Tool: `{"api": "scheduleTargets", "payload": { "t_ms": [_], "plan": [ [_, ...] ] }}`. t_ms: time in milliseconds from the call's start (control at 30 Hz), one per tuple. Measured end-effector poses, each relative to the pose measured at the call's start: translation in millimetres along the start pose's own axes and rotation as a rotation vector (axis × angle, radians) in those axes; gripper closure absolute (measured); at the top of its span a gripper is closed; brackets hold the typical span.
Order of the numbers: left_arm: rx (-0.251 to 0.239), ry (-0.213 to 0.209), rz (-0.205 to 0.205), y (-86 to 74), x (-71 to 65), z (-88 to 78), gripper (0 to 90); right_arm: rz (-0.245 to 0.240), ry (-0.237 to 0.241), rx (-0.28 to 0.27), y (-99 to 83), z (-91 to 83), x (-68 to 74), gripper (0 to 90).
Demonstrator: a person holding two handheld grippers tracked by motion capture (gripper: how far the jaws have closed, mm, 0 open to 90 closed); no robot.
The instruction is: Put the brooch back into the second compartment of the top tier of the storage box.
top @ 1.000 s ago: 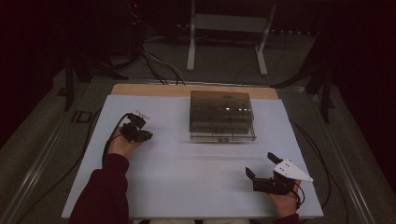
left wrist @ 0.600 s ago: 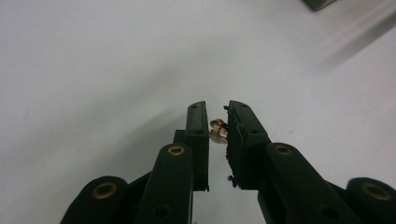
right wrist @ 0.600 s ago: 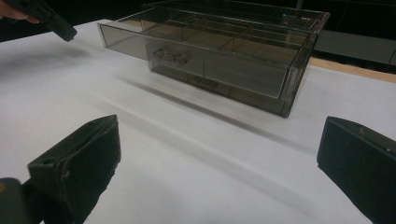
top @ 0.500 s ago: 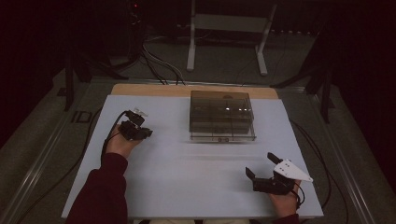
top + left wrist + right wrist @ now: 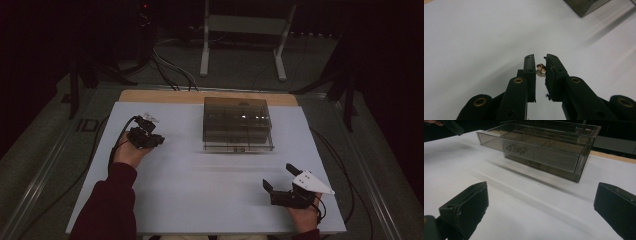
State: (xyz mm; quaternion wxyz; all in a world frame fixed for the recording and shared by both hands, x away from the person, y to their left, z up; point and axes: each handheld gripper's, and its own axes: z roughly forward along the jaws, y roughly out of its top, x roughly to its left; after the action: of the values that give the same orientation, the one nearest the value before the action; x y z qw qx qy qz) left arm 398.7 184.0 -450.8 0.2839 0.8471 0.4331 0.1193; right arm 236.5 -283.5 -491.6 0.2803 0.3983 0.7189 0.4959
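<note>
A white bench [image 5: 200, 195] carries a smoky, clear plastic drawer box [image 5: 237, 124] near its far edge. The lowest drawer [image 5: 529, 150] of the box is pulled partway out toward the person.

To the left of the box, well apart from it, the left gripper [image 5: 150, 135] is held just over the bench in the person's left hand [image 5: 127, 154]. Its jaws are pinched closed on a small brownish object [image 5: 541, 69], too tiny to identify.

To the right of the box and nearer the person, the right gripper [image 5: 282, 181] rests low over the bench. Its jaws stand wide apart with nothing between them, pointing toward the box.
</note>
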Motion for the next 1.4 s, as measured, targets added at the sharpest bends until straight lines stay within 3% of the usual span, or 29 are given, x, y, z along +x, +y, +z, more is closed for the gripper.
{"api": "scheduleTargets", "payload": {
  "t_ms": [1400],
  "plan": [
    [-0.048, -0.026, 0.049, 22.6, -16.1, -19.2, 80.5, -0.001, 0.001, 0.001, -0.1, -0.1, 0.1, 0.0]
  ]
}}
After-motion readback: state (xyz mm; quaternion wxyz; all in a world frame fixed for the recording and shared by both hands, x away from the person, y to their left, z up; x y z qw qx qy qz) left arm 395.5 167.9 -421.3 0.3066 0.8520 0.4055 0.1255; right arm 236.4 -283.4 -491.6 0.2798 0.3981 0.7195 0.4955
